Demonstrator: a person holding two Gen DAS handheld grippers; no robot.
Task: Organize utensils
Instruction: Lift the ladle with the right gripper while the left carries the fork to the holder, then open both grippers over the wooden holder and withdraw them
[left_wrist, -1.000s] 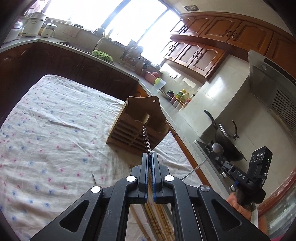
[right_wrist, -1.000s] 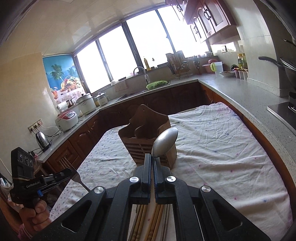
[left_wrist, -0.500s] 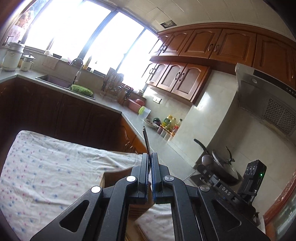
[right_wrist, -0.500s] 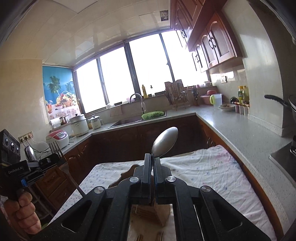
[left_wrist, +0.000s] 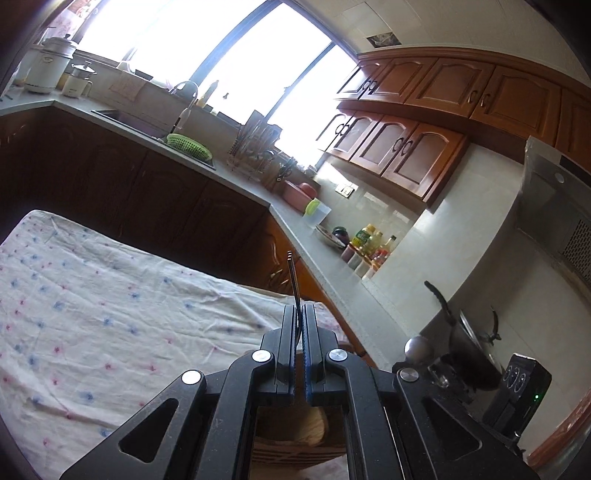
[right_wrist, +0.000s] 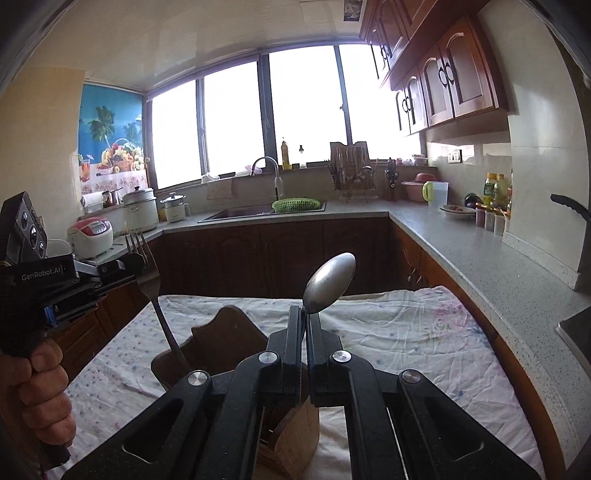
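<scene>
My left gripper (left_wrist: 299, 310) is shut on a metal fork (left_wrist: 293, 277), seen edge-on with tines up. In the right wrist view the same fork (right_wrist: 157, 295) hangs handle-down into the left compartment of the wooden utensil holder (right_wrist: 225, 339), held by the left gripper (right_wrist: 129, 264). My right gripper (right_wrist: 306, 314) is shut on a metal spoon (right_wrist: 328, 282), bowl up, directly above the holder. The holder's rim (left_wrist: 295, 428) shows under the left gripper. The right gripper (left_wrist: 424, 363) and spoon bowl (left_wrist: 415, 347) appear low right in the left wrist view.
The holder stands on a table with a white flowered cloth (right_wrist: 406, 350). A grey counter (right_wrist: 480, 258) runs along the right with bottles, a wok (left_wrist: 476, 354) and a sink (right_wrist: 236, 213) at the back. Dark cabinets stand behind the table.
Both grippers have come over the holder and tilted up, so it dropped low in both views. The fork's handle now reaches down into the holder's left compartment.
</scene>
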